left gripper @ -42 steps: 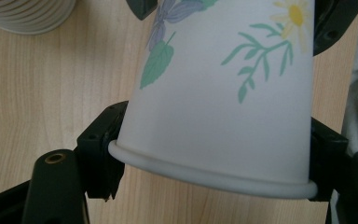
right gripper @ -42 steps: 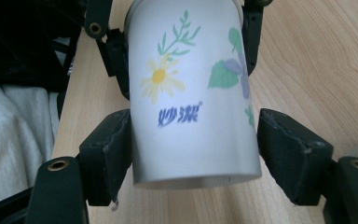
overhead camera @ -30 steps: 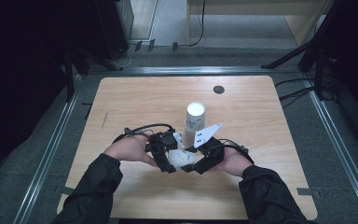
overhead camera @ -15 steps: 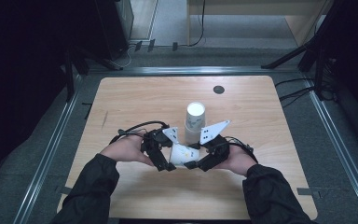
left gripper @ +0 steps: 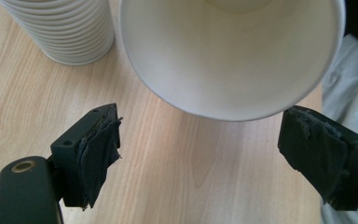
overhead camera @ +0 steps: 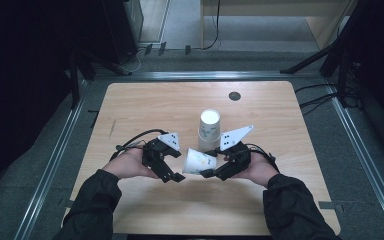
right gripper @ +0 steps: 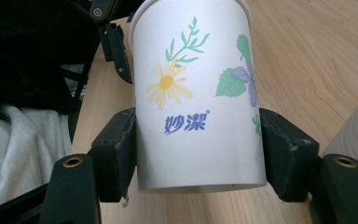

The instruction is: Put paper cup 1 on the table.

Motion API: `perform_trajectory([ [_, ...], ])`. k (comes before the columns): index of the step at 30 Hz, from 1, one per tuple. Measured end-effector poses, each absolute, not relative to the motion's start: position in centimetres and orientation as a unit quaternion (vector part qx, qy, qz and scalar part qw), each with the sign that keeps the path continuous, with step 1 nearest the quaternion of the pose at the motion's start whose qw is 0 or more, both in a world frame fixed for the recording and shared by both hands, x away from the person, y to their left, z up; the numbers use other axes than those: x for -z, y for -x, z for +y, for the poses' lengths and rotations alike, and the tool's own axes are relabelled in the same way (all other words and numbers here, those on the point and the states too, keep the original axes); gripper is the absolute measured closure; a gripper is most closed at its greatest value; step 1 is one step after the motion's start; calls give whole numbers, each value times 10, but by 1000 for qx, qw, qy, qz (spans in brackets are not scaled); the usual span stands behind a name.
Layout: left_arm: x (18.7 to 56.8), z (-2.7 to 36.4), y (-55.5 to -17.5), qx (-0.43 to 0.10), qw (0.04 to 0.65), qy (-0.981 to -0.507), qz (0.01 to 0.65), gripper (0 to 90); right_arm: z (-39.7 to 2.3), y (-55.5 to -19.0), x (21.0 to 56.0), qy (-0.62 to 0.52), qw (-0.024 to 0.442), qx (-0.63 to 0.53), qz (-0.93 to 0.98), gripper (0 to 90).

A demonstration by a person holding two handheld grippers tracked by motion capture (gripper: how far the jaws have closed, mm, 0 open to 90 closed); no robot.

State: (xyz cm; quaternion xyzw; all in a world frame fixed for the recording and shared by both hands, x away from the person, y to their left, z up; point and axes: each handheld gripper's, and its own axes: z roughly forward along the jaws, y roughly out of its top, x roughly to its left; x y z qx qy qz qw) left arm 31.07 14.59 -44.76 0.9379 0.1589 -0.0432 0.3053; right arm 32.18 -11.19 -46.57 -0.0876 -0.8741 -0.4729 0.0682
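Observation:
A white paper cup [overhead camera: 199,161] with a flower print lies on its side above the table, its mouth toward my left gripper. My right gripper [overhead camera: 211,171] is shut on the cup's lower body, and the right gripper view shows both pads pressing the cup [right gripper: 198,102]. My left gripper [overhead camera: 176,177] stands open just left of the rim; its jaws have just been opening. In the left gripper view the cup's open mouth [left gripper: 233,51] hangs ahead of the spread pads [left gripper: 98,149], with nothing between them.
A stack of upturned paper cups [overhead camera: 209,125] stands on the wooden table [overhead camera: 155,110] just behind the held cup, and its ribbed rims [left gripper: 70,28] show close by. A dark round hole [overhead camera: 234,95] sits near the far edge.
The left gripper opened, let go of the cup's rim and drew back to the left. The right gripper has stayed shut on the cup.

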Motion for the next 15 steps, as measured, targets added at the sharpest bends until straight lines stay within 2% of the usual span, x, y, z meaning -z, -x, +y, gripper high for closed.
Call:
perform_trajectory([
  [5,450,152,-307,46,327,-927,178,131,-110,-324,465,80,74,475,-873,349],
  [11,457,154,-301,26,336,-921,195,131,-108,-326,464,75,82,478,-871,349],
  [15,464,157,-300,35,352,-913,202,133,-108,-327,465,76,84,476,-872,349],
])
